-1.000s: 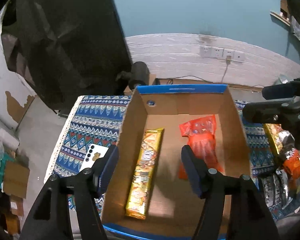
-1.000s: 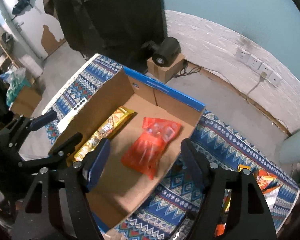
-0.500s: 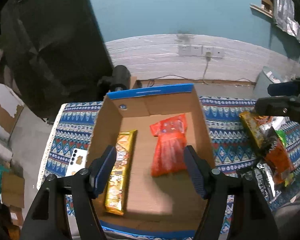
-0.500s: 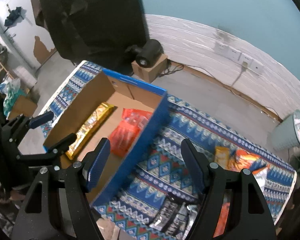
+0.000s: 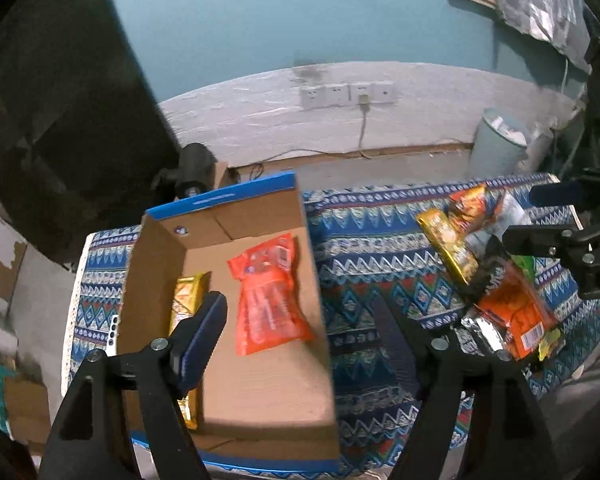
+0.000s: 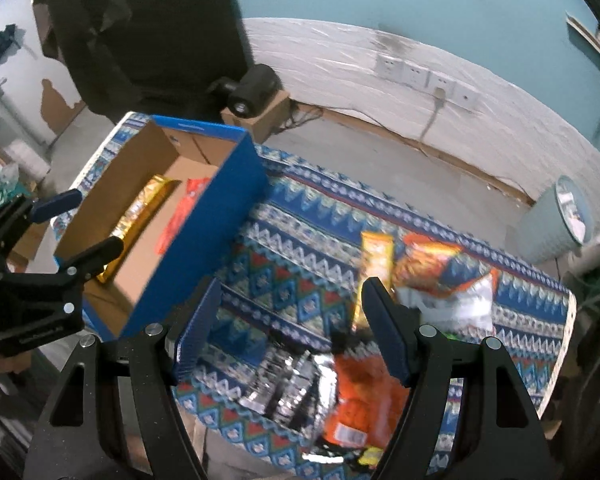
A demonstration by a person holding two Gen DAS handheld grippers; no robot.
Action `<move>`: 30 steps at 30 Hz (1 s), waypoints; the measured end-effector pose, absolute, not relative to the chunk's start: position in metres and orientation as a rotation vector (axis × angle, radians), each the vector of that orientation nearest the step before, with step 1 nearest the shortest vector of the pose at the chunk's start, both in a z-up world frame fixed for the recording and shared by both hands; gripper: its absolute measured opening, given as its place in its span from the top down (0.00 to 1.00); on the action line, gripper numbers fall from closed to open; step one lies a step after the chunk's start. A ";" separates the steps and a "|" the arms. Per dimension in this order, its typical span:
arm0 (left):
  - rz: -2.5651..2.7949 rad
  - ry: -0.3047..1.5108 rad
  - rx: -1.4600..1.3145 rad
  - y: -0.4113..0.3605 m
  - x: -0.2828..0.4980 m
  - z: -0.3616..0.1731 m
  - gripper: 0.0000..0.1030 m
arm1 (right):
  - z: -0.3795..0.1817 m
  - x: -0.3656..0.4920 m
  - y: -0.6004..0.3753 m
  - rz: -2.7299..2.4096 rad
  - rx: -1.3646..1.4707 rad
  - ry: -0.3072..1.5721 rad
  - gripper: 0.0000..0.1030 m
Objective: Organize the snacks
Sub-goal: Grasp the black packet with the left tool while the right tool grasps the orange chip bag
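An open cardboard box with blue outer walls point(image 5: 260, 364) point(image 6: 204, 220) stands on the patterned cloth. Inside lie a long gold bar point(image 5: 186, 300) point(image 6: 144, 204) and a red-orange pouch point(image 5: 270, 284) point(image 6: 180, 212). My left gripper point(image 5: 300, 328) is open and empty above the box's right wall. My right gripper point(image 6: 290, 320) is open and empty above the cloth, over a pile of snacks: a gold bar point(image 6: 374, 260) point(image 5: 446, 246), an orange chip bag point(image 6: 428, 264), silver packets point(image 6: 284, 376) and an orange pouch point(image 6: 360, 396) point(image 5: 516, 316).
The blue patterned cloth point(image 5: 360, 248) point(image 6: 300, 240) covers a low table. A black spotlight on a small carton point(image 6: 254, 88) and a pale bin point(image 6: 560, 220) stand on the floor by the white wall with sockets. A white phone point(image 5: 114, 332) lies left of the box.
Both grippers have swung to the right. The box has slid left in both views, and the snack pile on the cloth has come under my right gripper.
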State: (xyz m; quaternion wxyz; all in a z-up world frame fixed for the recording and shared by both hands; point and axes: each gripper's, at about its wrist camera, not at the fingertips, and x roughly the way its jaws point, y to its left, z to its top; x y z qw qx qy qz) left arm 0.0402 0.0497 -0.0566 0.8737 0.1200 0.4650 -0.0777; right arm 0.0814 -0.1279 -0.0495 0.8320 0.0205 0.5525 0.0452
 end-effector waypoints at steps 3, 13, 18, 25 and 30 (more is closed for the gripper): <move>-0.180 0.982 0.273 0.035 0.037 -0.060 0.25 | -0.051 0.072 -0.139 0.081 0.050 1.178 0.28; -0.211 1.036 0.333 -0.007 0.030 -0.088 0.25 | -0.080 0.043 -0.176 0.013 0.064 1.238 0.25; -0.235 1.104 0.322 -0.022 0.030 -0.108 0.25 | -0.100 0.034 -0.193 -0.011 0.091 1.283 0.25; -0.232 1.132 0.325 -0.034 0.031 -0.125 0.25 | -0.132 0.027 -0.200 -0.016 0.107 1.351 0.25; -0.242 1.167 0.332 -0.041 0.030 -0.140 0.25 | -0.150 0.023 -0.201 -0.006 0.107 1.385 0.25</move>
